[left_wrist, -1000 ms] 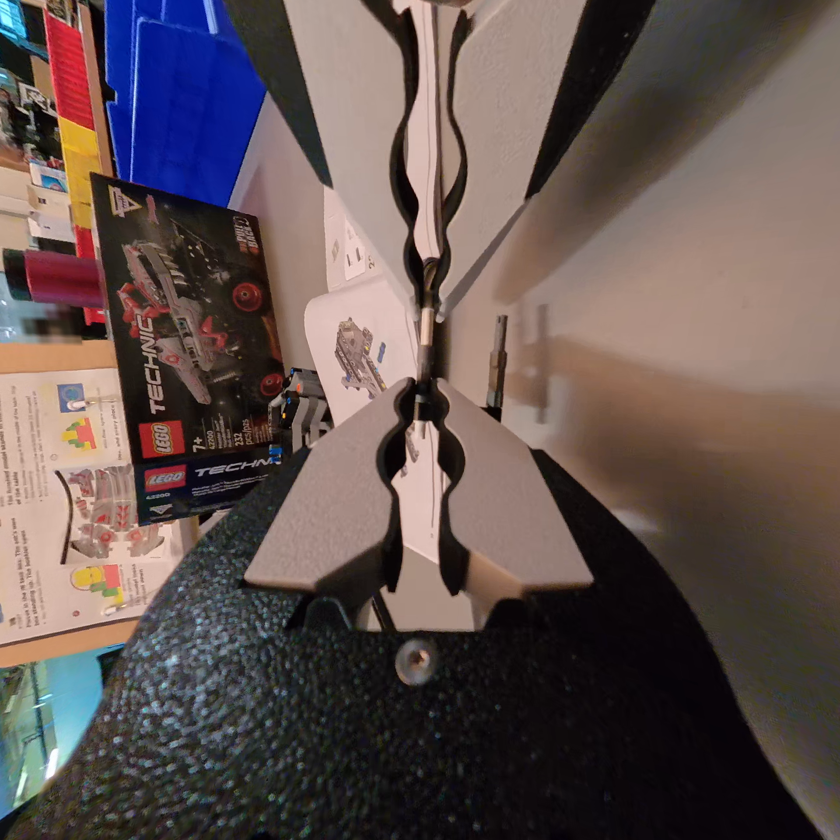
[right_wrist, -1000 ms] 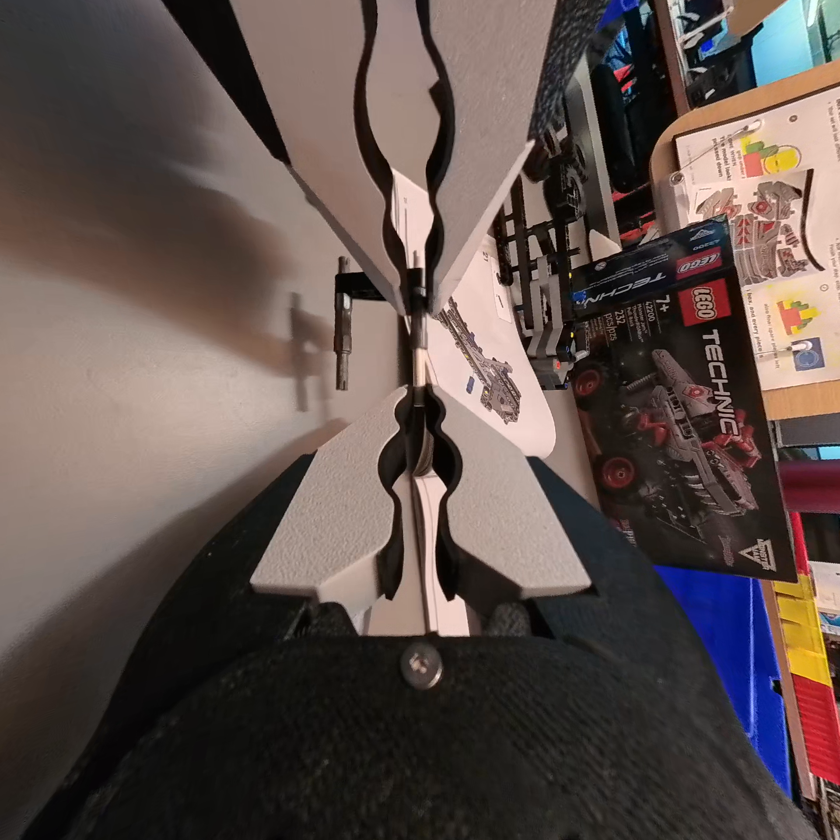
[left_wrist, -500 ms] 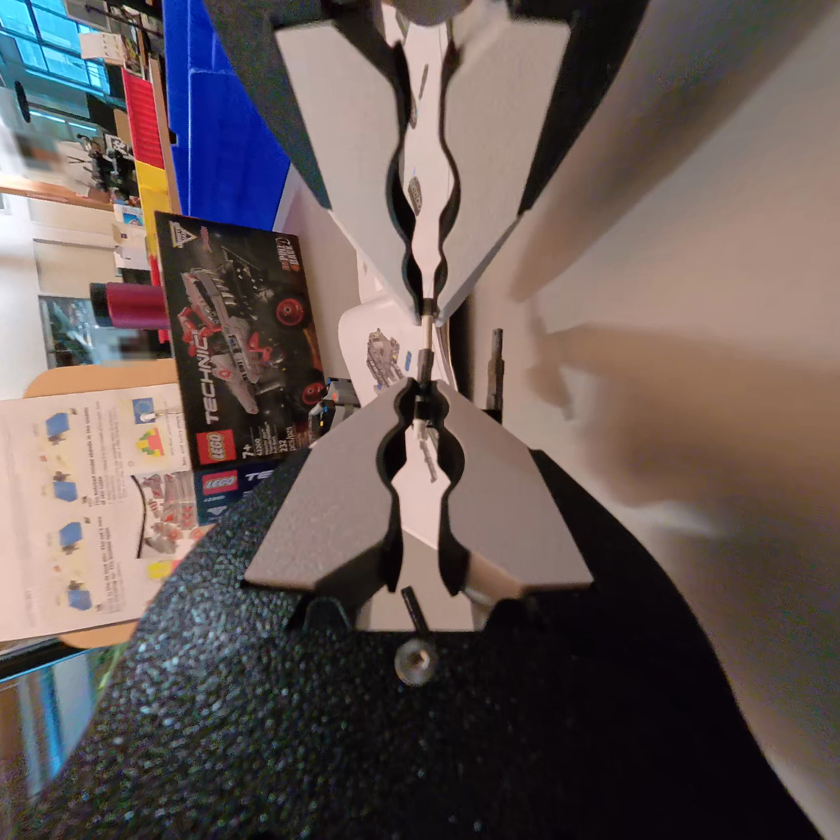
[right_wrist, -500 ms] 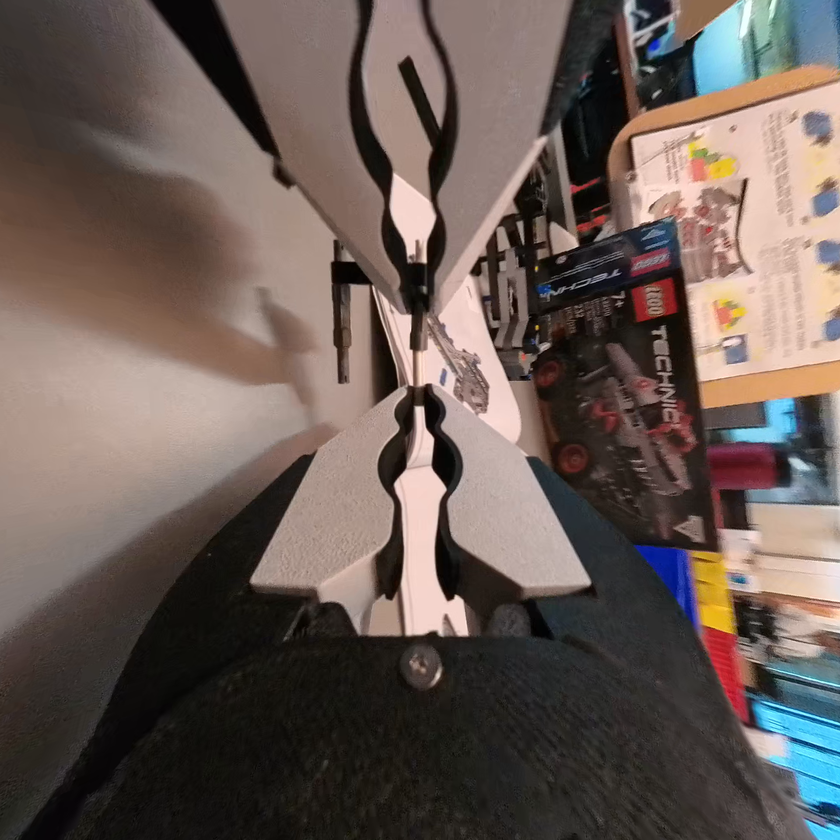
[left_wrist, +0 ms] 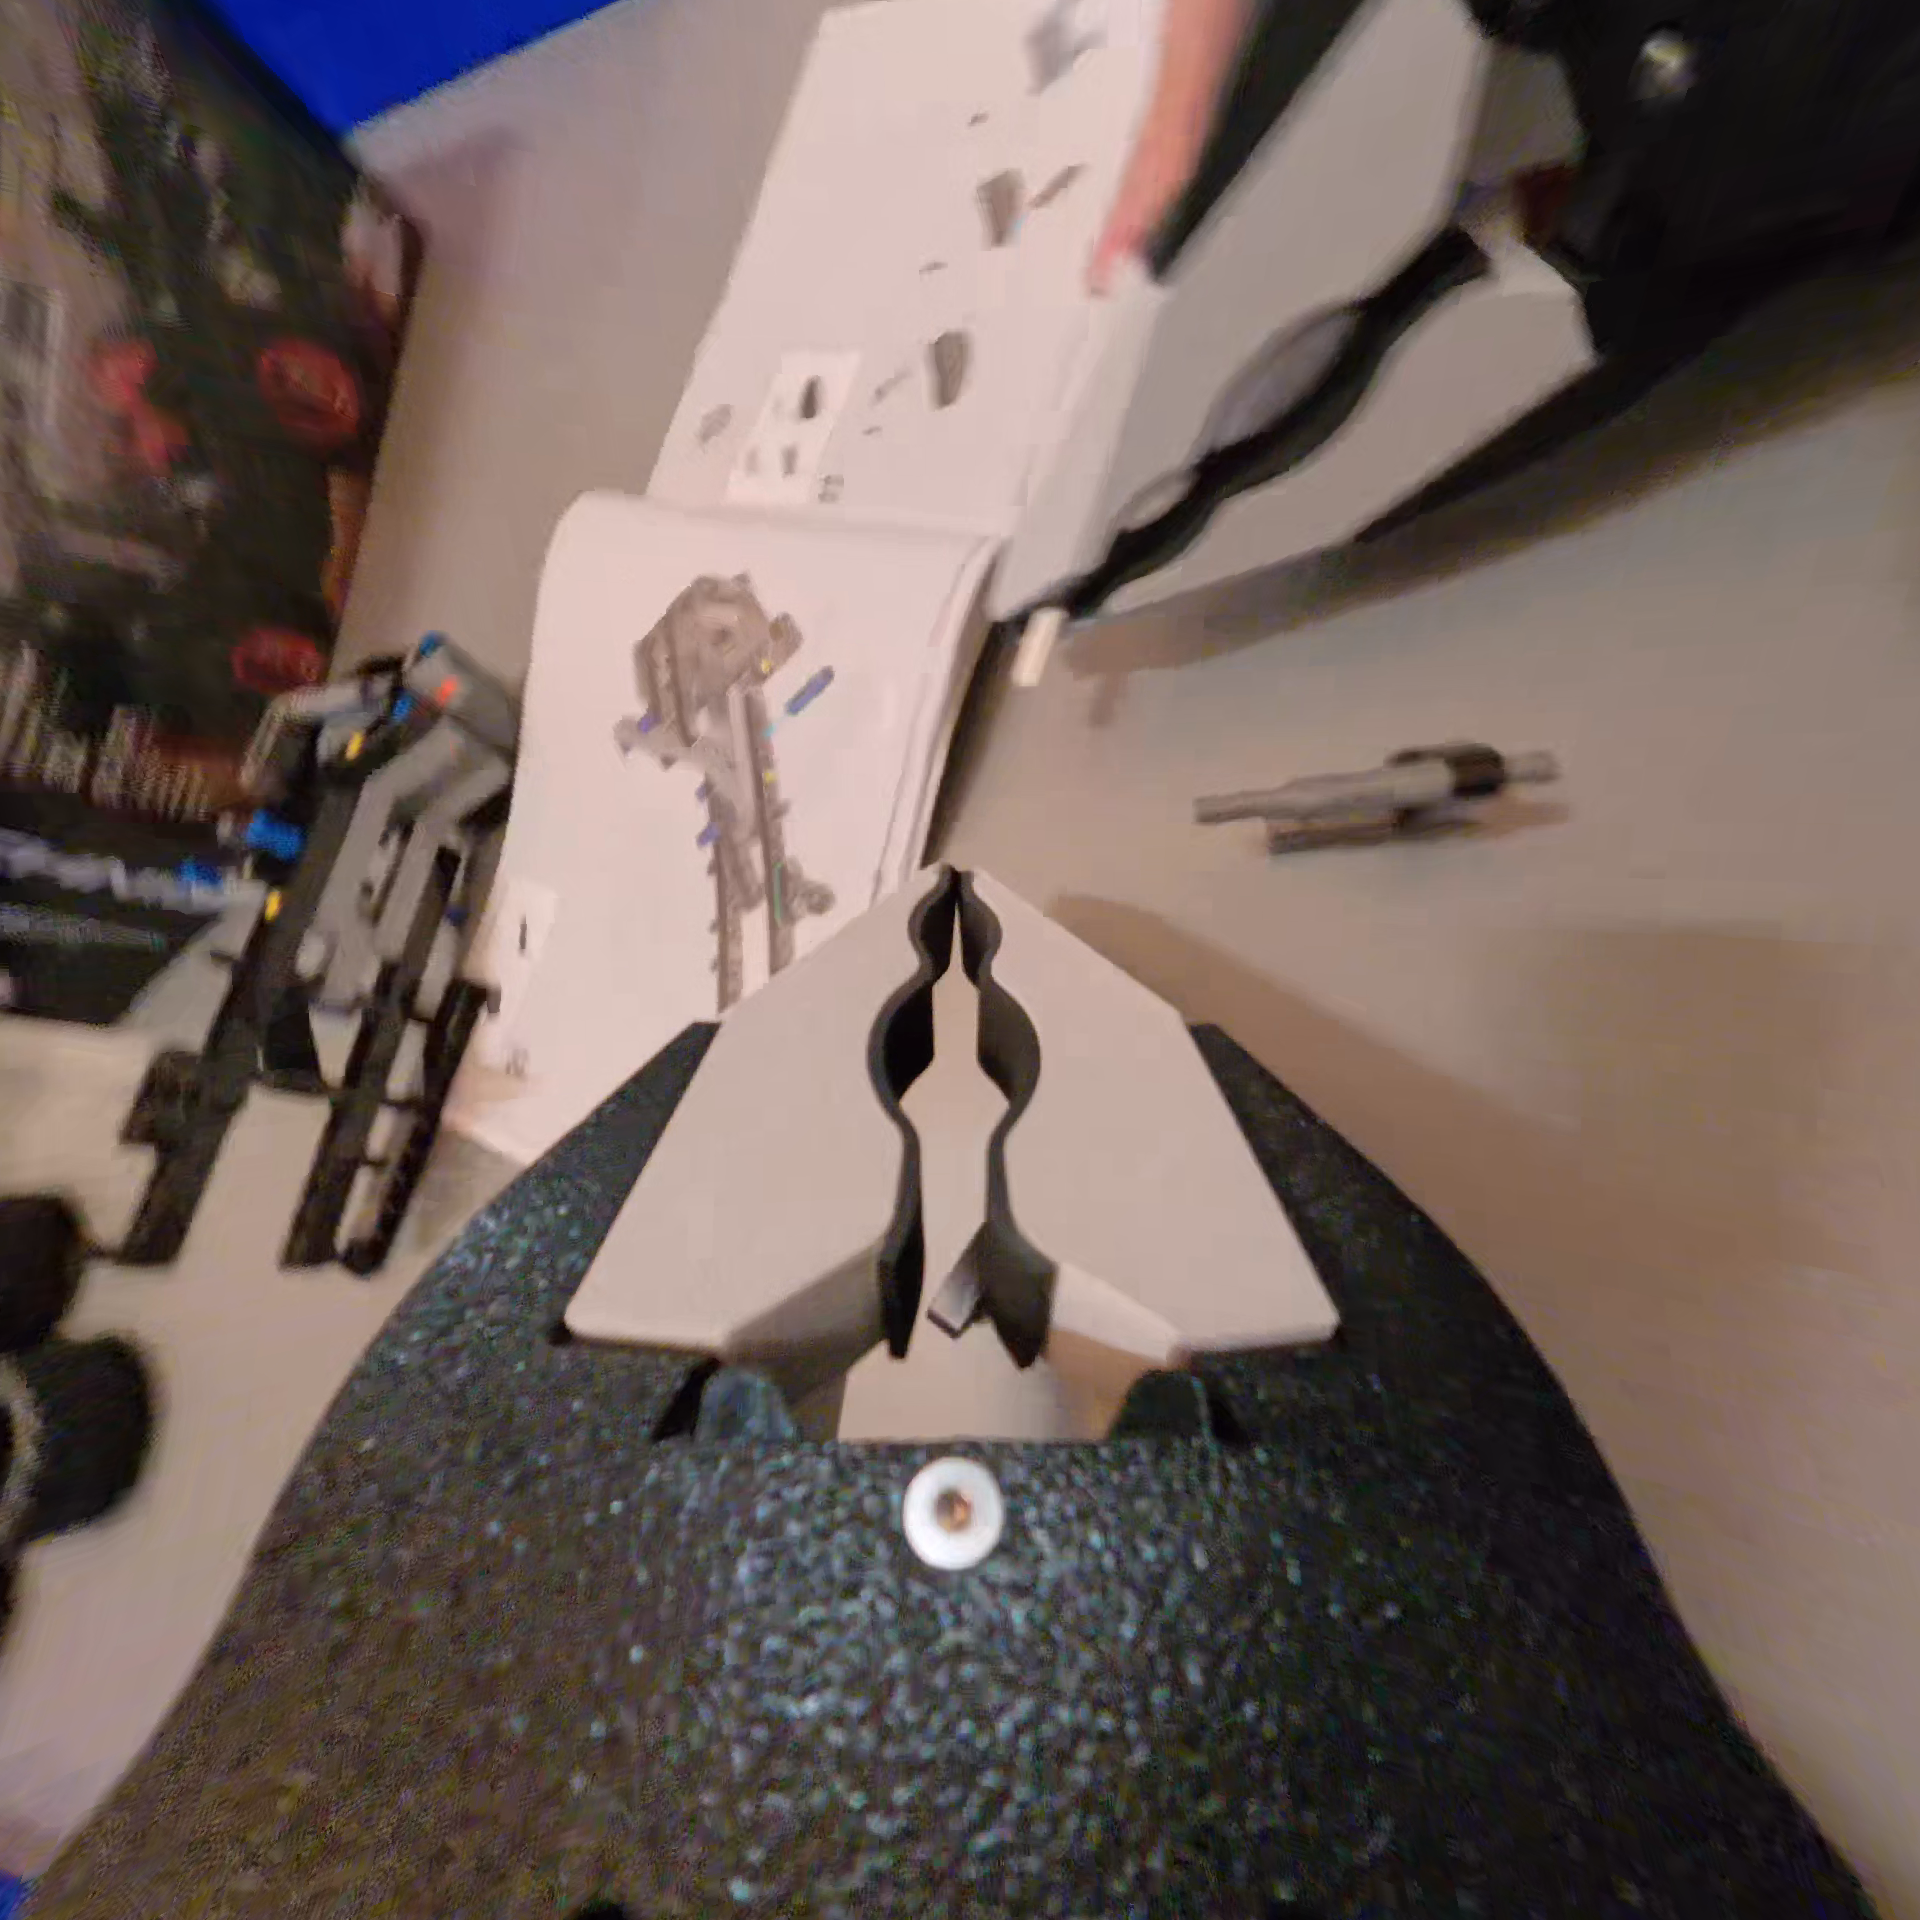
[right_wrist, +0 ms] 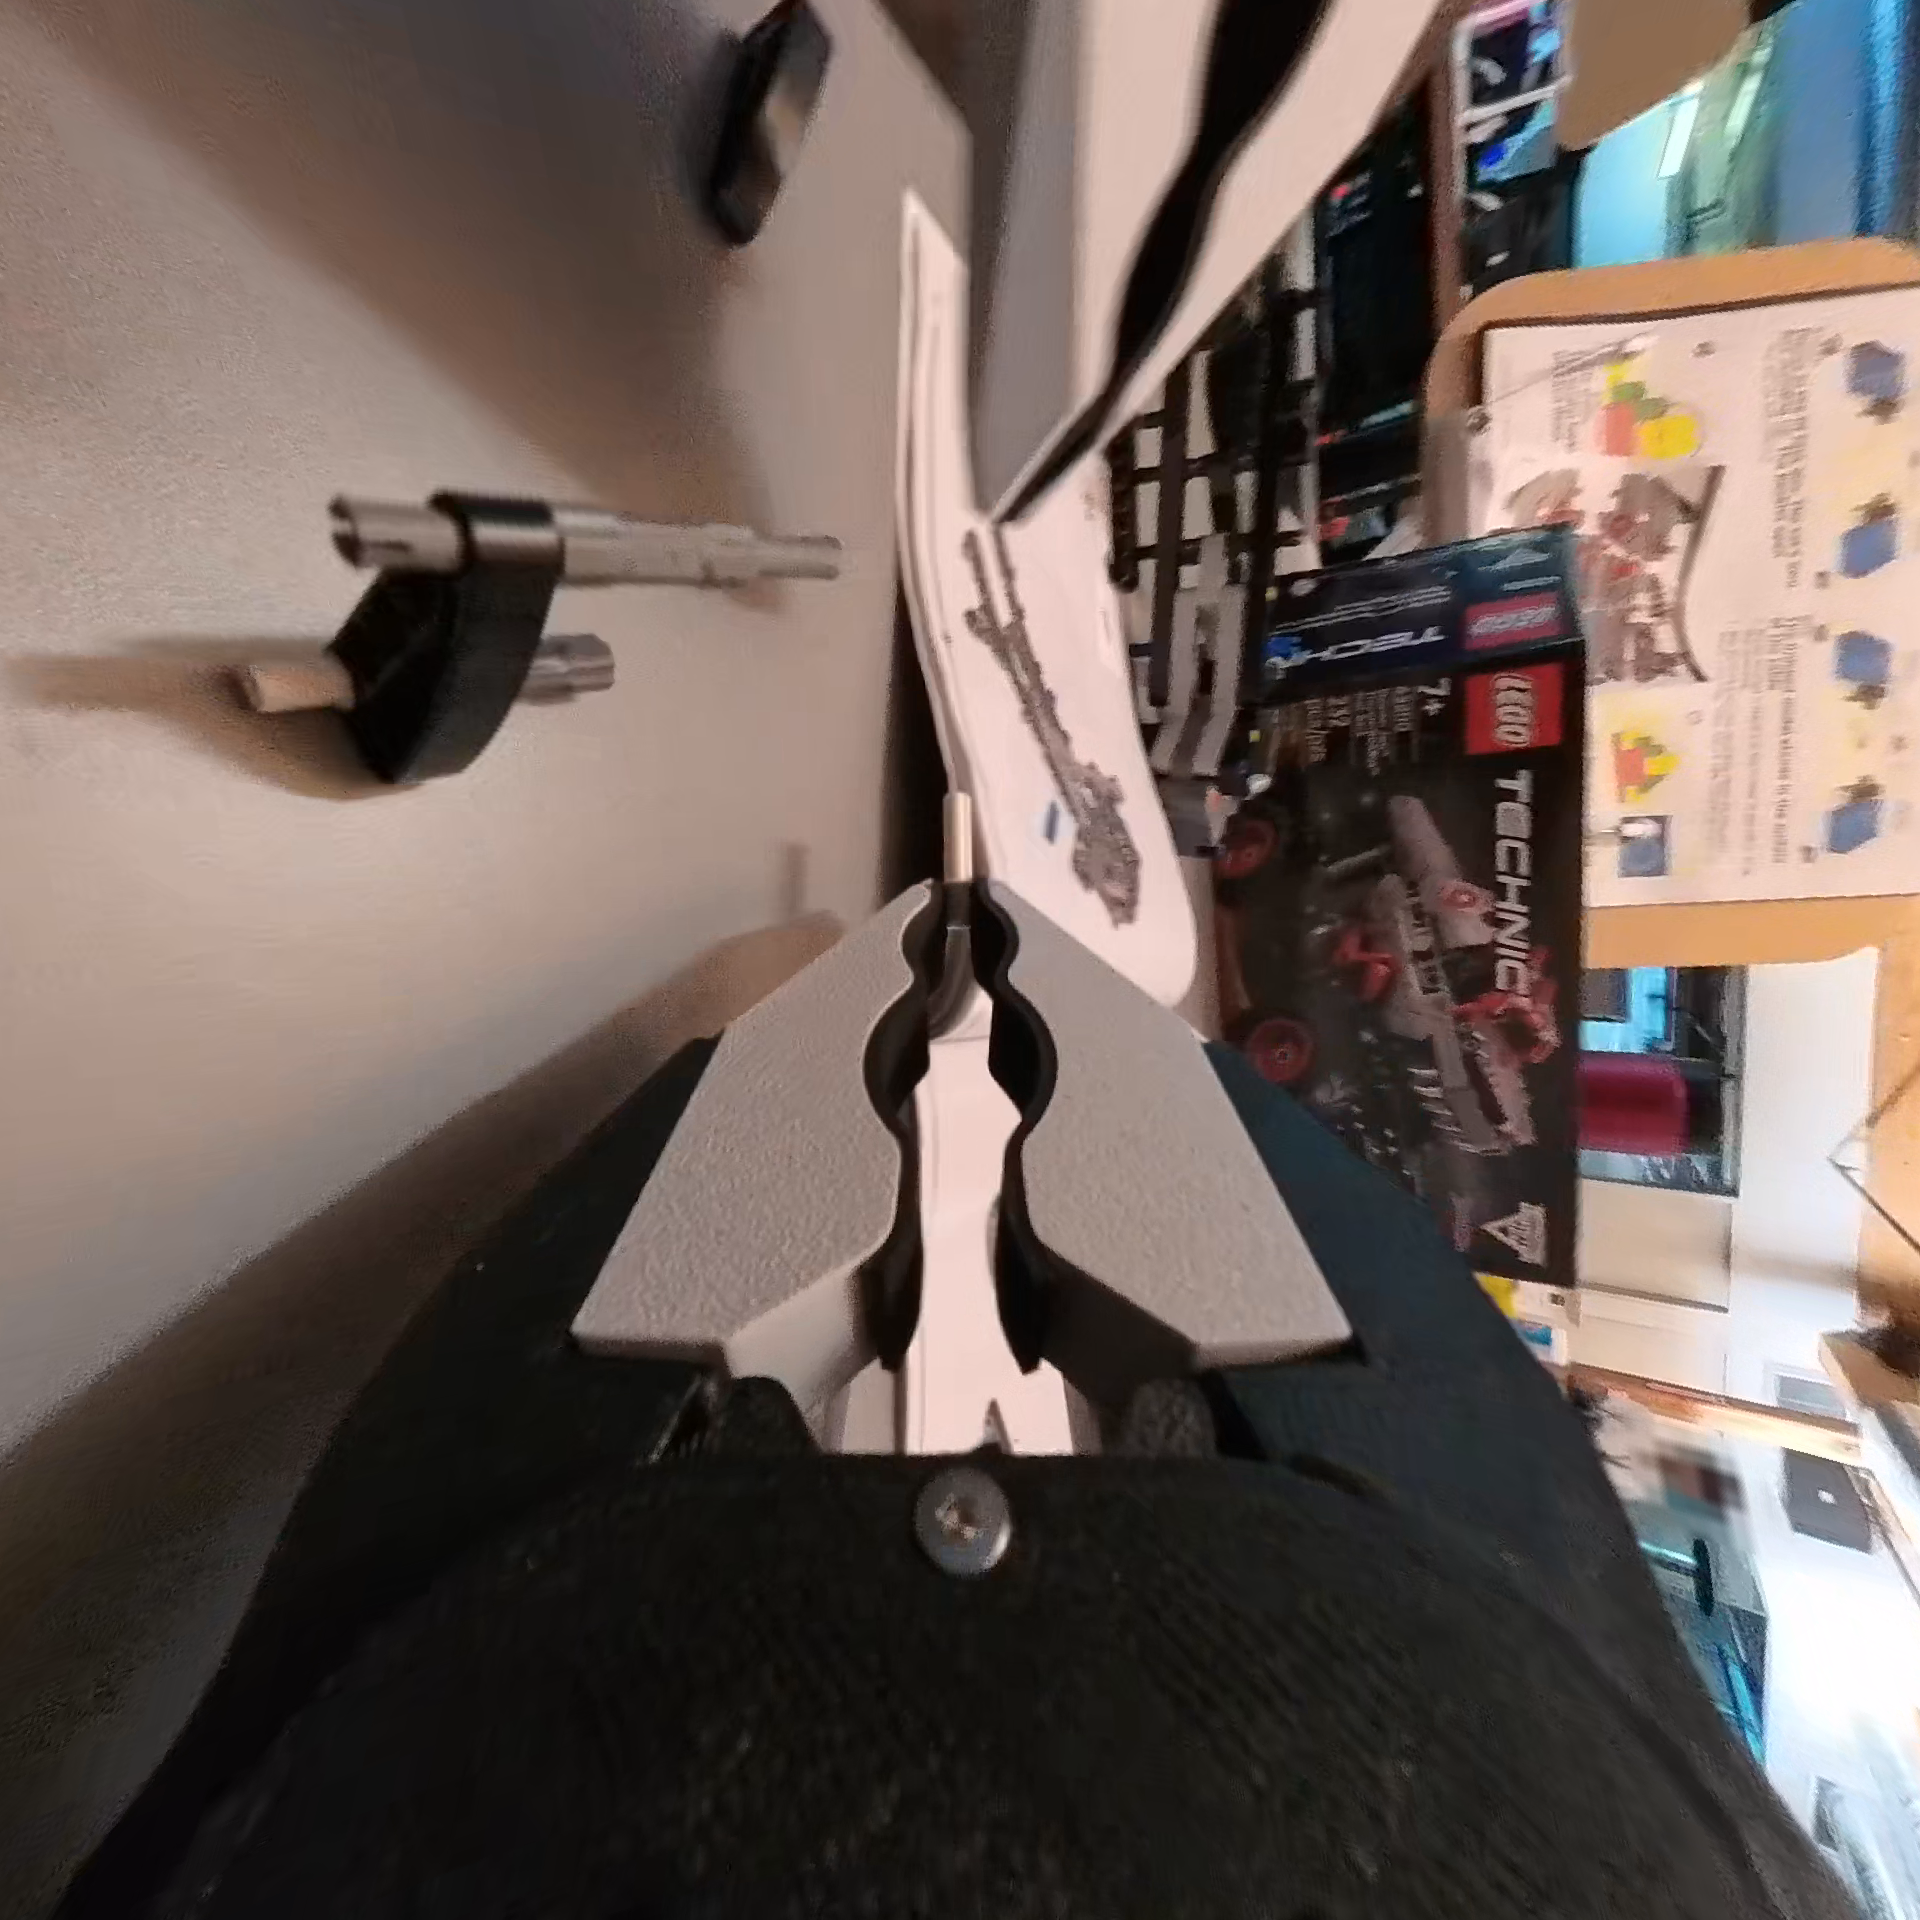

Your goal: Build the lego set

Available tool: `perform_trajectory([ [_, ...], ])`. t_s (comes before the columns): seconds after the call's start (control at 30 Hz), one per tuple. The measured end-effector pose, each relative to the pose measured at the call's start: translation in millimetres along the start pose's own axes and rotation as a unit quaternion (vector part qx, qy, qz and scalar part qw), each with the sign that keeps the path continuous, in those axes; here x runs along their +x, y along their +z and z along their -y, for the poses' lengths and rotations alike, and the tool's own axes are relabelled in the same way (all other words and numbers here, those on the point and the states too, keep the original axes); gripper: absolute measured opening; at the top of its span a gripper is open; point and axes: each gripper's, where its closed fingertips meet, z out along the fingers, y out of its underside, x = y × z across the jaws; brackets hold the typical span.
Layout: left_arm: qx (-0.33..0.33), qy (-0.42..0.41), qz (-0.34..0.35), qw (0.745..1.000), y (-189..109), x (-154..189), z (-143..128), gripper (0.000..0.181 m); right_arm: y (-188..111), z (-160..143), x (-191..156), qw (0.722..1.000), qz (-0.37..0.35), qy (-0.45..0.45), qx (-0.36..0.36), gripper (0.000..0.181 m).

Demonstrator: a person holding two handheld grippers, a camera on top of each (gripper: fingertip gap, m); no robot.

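Grippers parted since a second ago: left gripper (left_wrist: 954, 883) closed on nothing, right gripper (right_wrist: 961, 891) pinching grey axle (right_wrist: 958, 831). Second axle assembly (right_wrist: 457, 613) lies on table (right_wrist: 312, 935), beside booklet (left_wrist: 717, 790)

Worktop (left_wrist: 1558, 1195): pale beige surface, plain finish, seen in both views.

Items lying directly on it:
- Open instruction booklet (left_wrist: 665, 831), white pages, printed diagram of a grey assembly facing up; pages curl upward at one edge in the right wrist view (right_wrist: 1039, 727).
- Grey axle assembly (left_wrist: 1382, 795) with a black collar, lying flat, apart from the booklet. In the right wrist view (right_wrist: 468, 613) a black curved piece hangs from the axle, with a tan pin and a short grey stub alongside.
- Partly built chassis (left_wrist: 343, 966), black frame with grey upper parts, just beside the booklet.
- Set box (right_wrist: 1455, 883), dark, standing behind the booklet.
- Small black piece (right_wrist: 764, 125), blurred, well apart from the axle assembly.
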Motion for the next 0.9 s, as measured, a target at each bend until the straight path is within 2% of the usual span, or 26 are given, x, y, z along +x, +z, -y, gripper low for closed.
perform_trajectory([
  [0.07, -0.008, -0.073, -0.007, 0.997, -6, -5, -3, 0.001, 1, 1, -3, 1.0, 0.004, 0.002, 0.007, 0.002],
  [0.13, -0.034, -0.139, -0.047, 0.989, -17, 9, -2, 0.011, 0, 0, -4, 1.0, 0.009, 0.001, 0.009, 0.002],
  [0.23, -0.047, -0.19, -0.024, 0.98, -28, 19, 3, 0.015, -4, -5, 4, 1.0, -0.005, 0.016, 0.018, 0.002],
  [0.3, -0.061, -0.219, -0.008, 0.974, -32, 30, -5, 0.022, -6, -6, 7, 0.999, -0.014, 0.019, 0.024, 0.002],
  [0.43, -0.054, -0.301, -0.026, 0.952, -36, 68, -11, 0.028, -5, -6, 5, 0.999, -0.008, 0.027, 0.027, 0.002],
  [0.53, -0.053, -0.307, -0.025, 0.95, -28, 87, -8, 0.031, -3, -1, 3, 0.999, -0.002, 0.036, 0.039, 0.002],
  [0.63, -0.092, -0.297, -0.027, 0.95, -14, 93, -20, 0.036, -3, 1, 1, 0.999, 0.002, 0.032, 0.037, 0.002],
  [0.73, -0.111, -0.281, -0.009, 0.953, -12, 82, -31, 0.028, -6, -1, 2, 0.999, 0.003, 0.032, 0.036, 0.002],
  [0.9, -0.138, -0.278, 0.035, 0.95, -18, 52, -50, 0.027, -10, -7, 7, 0.999, 0.0, 0.039, 0.034, 0.002],
])
